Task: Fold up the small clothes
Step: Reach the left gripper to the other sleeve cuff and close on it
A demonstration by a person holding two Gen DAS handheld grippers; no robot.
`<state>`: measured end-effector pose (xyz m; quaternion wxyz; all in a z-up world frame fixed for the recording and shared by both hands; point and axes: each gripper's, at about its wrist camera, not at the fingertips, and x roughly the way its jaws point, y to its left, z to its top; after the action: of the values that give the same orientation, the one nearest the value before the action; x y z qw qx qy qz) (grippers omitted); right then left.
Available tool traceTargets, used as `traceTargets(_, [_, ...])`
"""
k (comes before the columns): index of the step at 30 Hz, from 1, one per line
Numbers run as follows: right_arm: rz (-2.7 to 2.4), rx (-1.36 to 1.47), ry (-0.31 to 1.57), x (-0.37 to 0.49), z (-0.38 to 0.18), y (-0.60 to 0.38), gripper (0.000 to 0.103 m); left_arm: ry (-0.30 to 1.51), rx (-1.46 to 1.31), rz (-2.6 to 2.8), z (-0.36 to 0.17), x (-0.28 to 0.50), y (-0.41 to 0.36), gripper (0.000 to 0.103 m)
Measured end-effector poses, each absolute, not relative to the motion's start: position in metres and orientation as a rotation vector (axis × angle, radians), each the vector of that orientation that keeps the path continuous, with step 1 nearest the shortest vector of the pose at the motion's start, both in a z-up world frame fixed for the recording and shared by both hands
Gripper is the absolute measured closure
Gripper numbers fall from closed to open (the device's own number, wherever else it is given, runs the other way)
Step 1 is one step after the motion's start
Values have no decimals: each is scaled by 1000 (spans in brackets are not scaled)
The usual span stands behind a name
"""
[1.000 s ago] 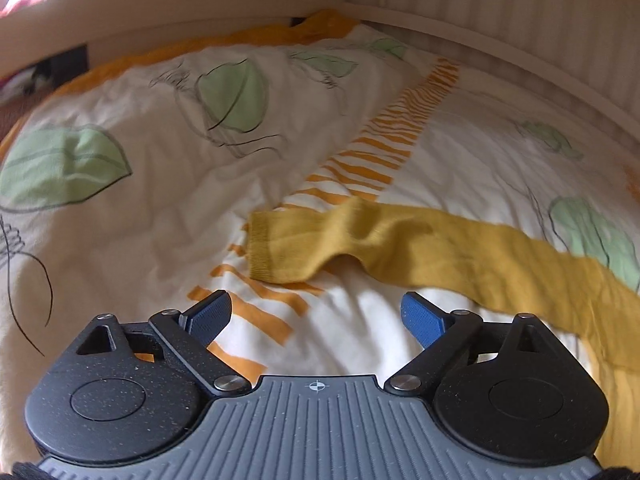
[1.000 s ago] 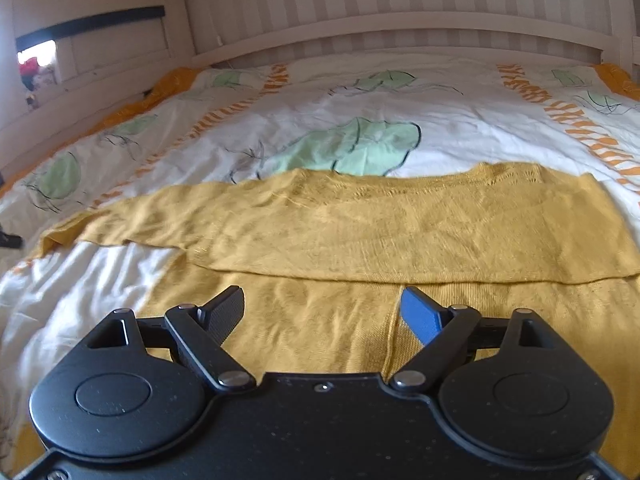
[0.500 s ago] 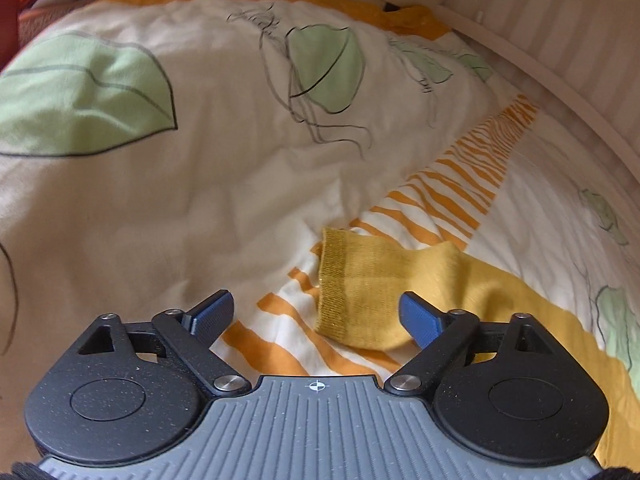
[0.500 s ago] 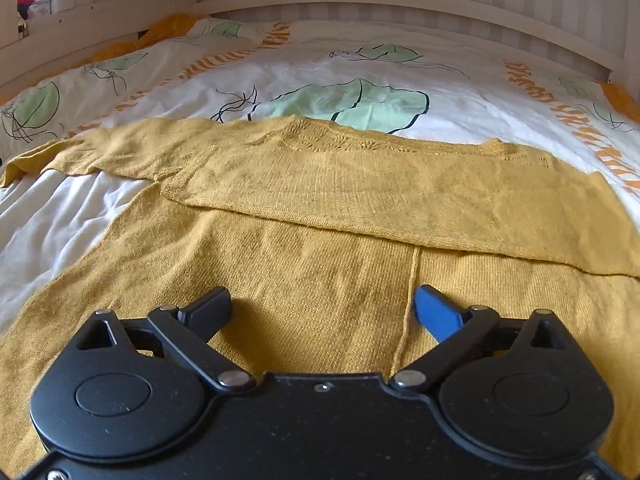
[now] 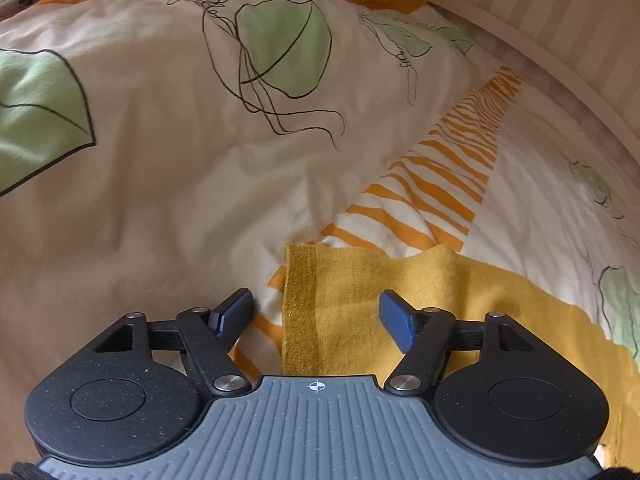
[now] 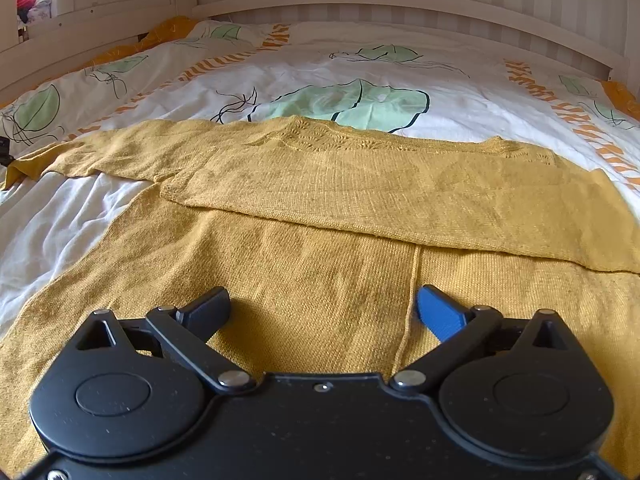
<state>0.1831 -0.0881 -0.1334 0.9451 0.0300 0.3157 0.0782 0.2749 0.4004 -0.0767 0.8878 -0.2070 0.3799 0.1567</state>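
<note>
A mustard-yellow knit sweater [image 6: 360,184] lies spread on the bed, one part folded across its body. Its long left sleeve [image 6: 100,152] stretches out to the left. In the left wrist view the sleeve's ribbed cuff [image 5: 304,304] lies between the open fingers of my left gripper [image 5: 316,316], low over it. My right gripper [image 6: 324,312] is open and empty, just above the sweater's lower body, beside a seam [image 6: 408,312].
The bed has a white duvet [image 5: 160,200] with green leaves and orange stripes [image 5: 440,192]. A white slatted bed frame [image 6: 400,0] runs around the far side and the left side. Rumpled white sheet [image 6: 52,220] lies left of the sweater.
My left gripper has moved forward and down until the sleeve cuff sits between its fingers. My right gripper has come lower and closer over the sweater's body. Both stayed open.
</note>
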Motion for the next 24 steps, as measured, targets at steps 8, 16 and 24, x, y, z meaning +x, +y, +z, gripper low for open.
traceTargets(8, [160, 61, 642, 183, -134, -89, 1, 798, -499, 281, -74, 273, 404, 100])
traceTargets(16, [160, 62, 642, 183, -134, -89, 1, 742, -541, 191, -31, 272, 384, 100])
traceTargets(24, [173, 87, 647, 185, -132, -92, 1, 676, -483, 35, 50, 280, 318, 100])
